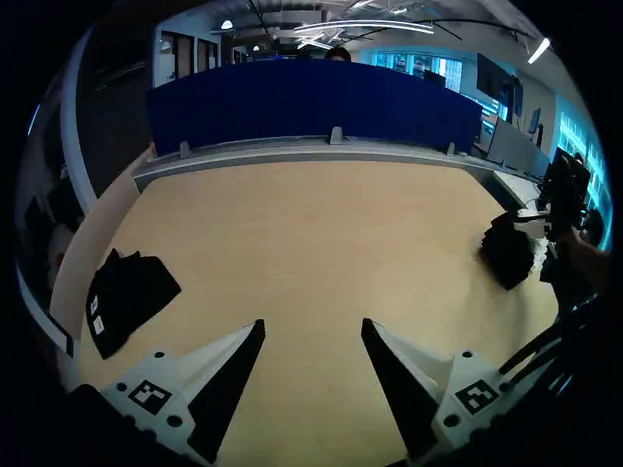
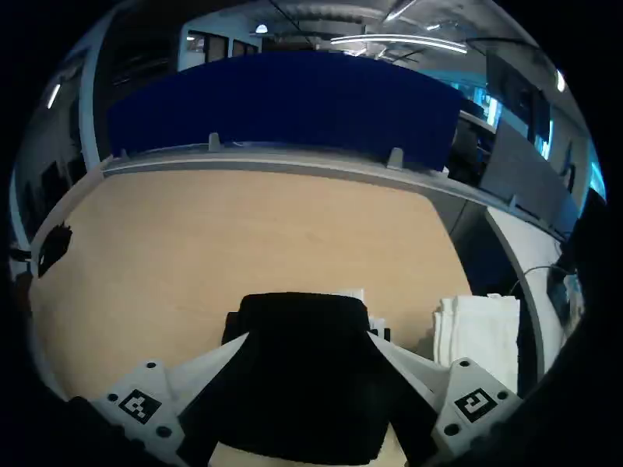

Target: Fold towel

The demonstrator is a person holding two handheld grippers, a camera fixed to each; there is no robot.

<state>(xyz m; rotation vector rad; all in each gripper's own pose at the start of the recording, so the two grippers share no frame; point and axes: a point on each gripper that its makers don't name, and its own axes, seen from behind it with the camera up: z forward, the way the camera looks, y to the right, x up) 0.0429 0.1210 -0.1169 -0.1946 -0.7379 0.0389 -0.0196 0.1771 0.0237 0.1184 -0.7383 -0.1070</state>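
In the right gripper view a thick folded black towel (image 2: pixel 300 373) sits between the fingers of my right gripper (image 2: pixel 309 336), which press on it from both sides. A white edge (image 2: pixel 346 295) shows just beyond it. In the left gripper view that gripper and its black towel (image 1: pixel 508 253) are at the far right of the table, with a hand (image 1: pixel 584 257) behind them. My left gripper (image 1: pixel 311 335) hangs open over the bare wooden table (image 1: pixel 311 233). A second black towel (image 1: pixel 124 300) lies crumpled at the table's left edge and appears small in the right gripper view (image 2: pixel 53 247).
A stack of folded white towels (image 2: pixel 479 335) lies to the right of the held towel near the table's right edge. A blue partition (image 1: pixel 311 101) on a grey rail closes the far side. Cables (image 1: pixel 545 350) run at the near right.
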